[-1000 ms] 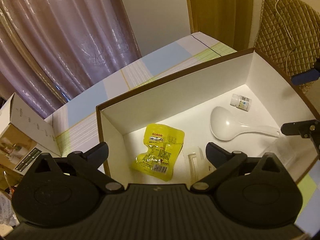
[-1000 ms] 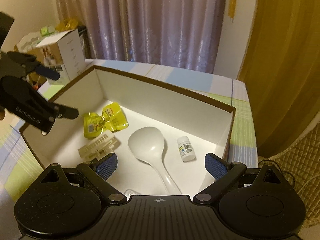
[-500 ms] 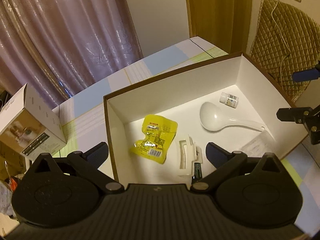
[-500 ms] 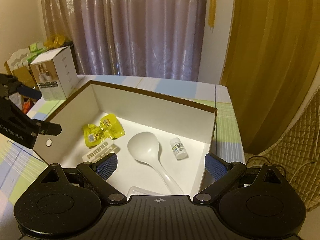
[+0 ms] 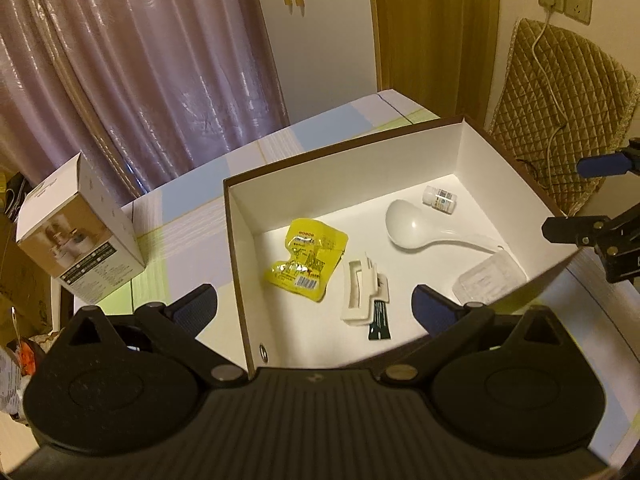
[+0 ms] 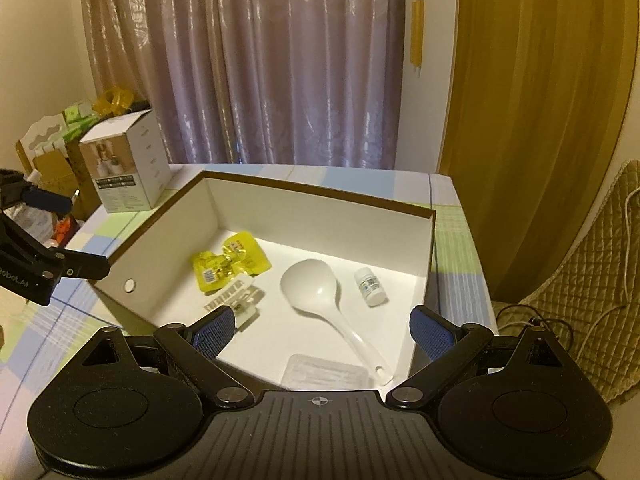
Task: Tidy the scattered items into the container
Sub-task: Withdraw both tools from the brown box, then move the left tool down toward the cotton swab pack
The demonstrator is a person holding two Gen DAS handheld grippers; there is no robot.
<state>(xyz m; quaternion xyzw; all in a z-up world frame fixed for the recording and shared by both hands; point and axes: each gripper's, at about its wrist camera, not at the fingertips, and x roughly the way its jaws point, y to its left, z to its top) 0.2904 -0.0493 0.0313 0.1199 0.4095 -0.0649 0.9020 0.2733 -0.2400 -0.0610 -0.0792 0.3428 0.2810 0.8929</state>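
Blue-padded left tongs (image 5: 314,306) and right tongs (image 6: 322,324) are spread wide and empty, drawn farther back from the box (image 5: 340,152) than before. Inside are seen the yellow pouch (image 5: 308,258), white spoon (image 6: 316,290) and small bottle (image 6: 370,286), unmoved.

In the box (image 6: 320,216), the spoon (image 6: 316,292) lies between pouch (image 6: 228,266) and bottle (image 6: 370,286).
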